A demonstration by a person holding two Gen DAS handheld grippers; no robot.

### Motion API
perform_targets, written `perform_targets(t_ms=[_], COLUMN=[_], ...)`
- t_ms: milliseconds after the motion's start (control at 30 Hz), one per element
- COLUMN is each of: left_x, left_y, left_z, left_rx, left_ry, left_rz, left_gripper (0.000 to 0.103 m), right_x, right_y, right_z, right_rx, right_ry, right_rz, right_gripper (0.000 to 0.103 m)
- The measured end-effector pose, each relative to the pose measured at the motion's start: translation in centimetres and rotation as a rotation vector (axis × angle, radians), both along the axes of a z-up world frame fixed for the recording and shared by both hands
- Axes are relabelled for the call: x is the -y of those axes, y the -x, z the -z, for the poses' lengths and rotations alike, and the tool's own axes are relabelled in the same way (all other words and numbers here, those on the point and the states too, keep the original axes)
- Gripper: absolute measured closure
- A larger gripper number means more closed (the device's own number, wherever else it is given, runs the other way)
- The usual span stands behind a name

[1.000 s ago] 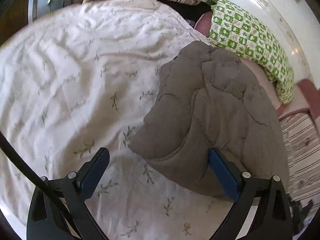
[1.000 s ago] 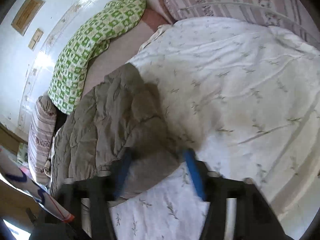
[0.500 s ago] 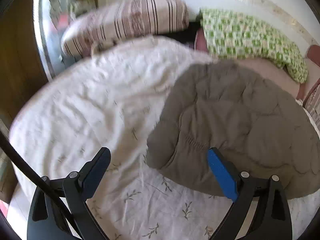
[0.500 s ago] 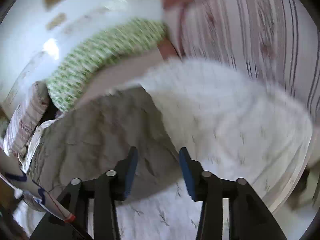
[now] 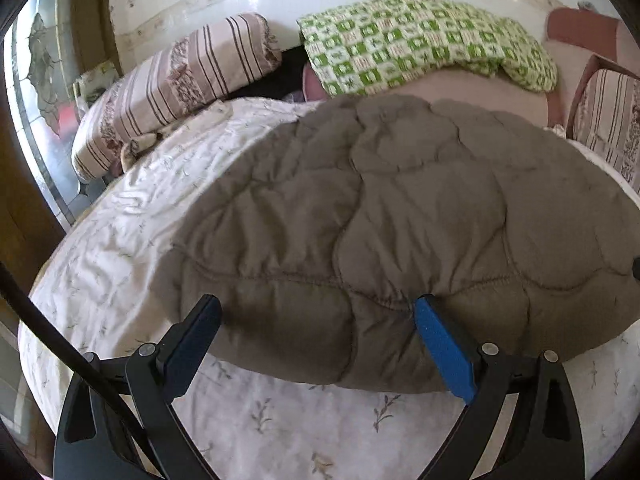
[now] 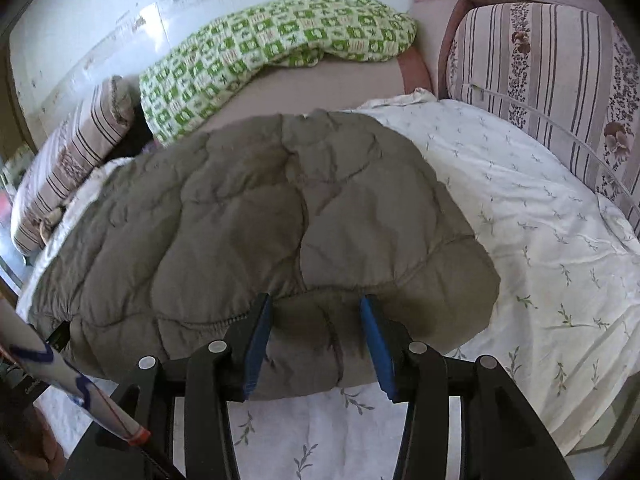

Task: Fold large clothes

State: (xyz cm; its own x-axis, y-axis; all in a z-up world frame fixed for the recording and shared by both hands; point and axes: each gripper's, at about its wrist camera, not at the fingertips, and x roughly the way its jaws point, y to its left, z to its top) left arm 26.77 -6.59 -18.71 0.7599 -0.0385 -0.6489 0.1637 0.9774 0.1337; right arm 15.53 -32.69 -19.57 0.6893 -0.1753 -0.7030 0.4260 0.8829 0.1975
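Note:
A grey-brown quilted padded garment (image 5: 380, 216) lies folded flat on the white floral bed sheet (image 5: 120, 216). It also shows in the right wrist view (image 6: 248, 216). My left gripper (image 5: 316, 316) is wide open, its blue pads on either side of the garment's near left edge, not closed on it. My right gripper (image 6: 316, 316) is open, its blue pads straddling the near right edge of the garment, with fabric between them but not pinched.
A green-and-white checked blanket (image 5: 420, 48) lies at the back by the white wall. Striped floral cushions stand at the left (image 5: 168, 84) and right (image 6: 552, 68). The sheet (image 6: 540, 220) continues to the right. A white printed object (image 6: 60, 380) sits near left.
Both grippers swung round to face the garment's near edge. The garment went from bunched to spread flat. The right gripper's pads came forward onto the garment's near edge.

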Motion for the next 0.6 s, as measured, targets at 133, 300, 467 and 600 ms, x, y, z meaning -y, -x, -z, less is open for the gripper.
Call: perform_targets(t_ms=[133, 300, 467, 600], left_x=[0.6, 0.5, 0.5, 0.3], left_y=[0.0, 0.2, 0.2, 0.5], left_z=[0.4, 0.5, 0.5, 0.5], left_rx=[-0.001, 0.000, 0.007, 0.009], left_ry=[-0.018, -0.019, -0.026, -0.023], left_rz=[-0.002, 0.002, 0.002, 0.003], left_gripper=[0.005, 0.005, 0.005, 0.005], right_x=[-0.4, -0.8, -1.4, -1.8], right_y=[-0.7, -0.9, -0.9, -0.5], right_z=[0.6, 0.9, 0.9, 0.6], right_rx=[-0.033, -0.048, -0.051, -0.048], right_ry=[0.019, 0.059, 0.087, 0.107], right_rz=[0.005, 0.004, 0.004, 0.008], right_gripper=[0.052, 0.051, 0.050, 0.047])
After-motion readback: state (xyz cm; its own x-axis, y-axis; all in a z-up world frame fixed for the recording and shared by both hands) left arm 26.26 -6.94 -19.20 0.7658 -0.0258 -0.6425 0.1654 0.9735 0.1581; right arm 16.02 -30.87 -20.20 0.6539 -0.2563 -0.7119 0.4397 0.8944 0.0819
